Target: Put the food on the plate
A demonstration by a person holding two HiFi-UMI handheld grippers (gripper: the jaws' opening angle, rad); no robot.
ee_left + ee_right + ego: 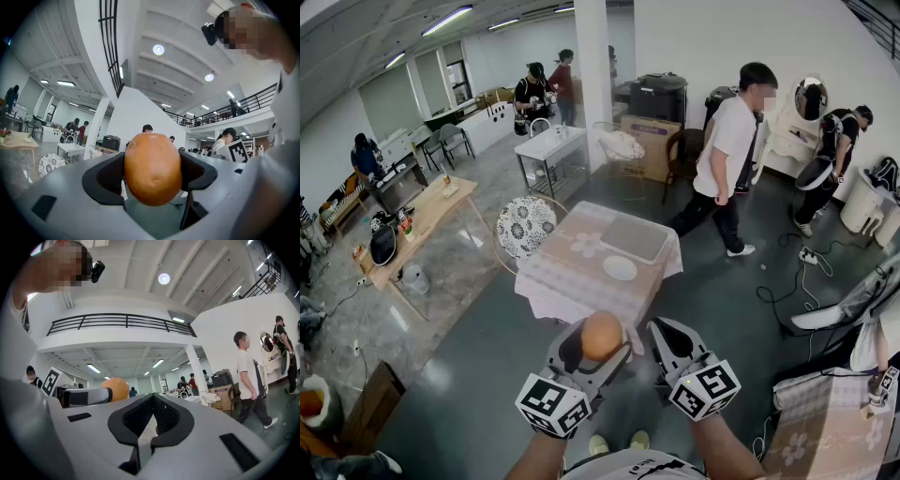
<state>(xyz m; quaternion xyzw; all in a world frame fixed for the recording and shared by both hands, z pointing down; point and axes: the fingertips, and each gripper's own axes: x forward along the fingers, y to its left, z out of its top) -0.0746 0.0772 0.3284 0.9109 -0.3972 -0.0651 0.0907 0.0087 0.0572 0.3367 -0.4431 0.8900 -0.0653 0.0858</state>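
Food (pixel 602 335), a smooth orange-brown egg-shaped piece, was gripped across its middle by the pads of the left claw (pixel 152 176), whose jaws were spread wide around it. It was held well short of the plate (pixel 620 268), on the person's side of it, over the floor rather than the table (pixel 581 246). The right claw (pixel 152 420), also well short of the plate, was closed on nothing. The piece was judged light and fairly firm, with a slick rounded skin likely to slip from an off-centre pinch. A moderate grip at its widest girth was thought safest, and a low release onto the plate was advised lest it roll.
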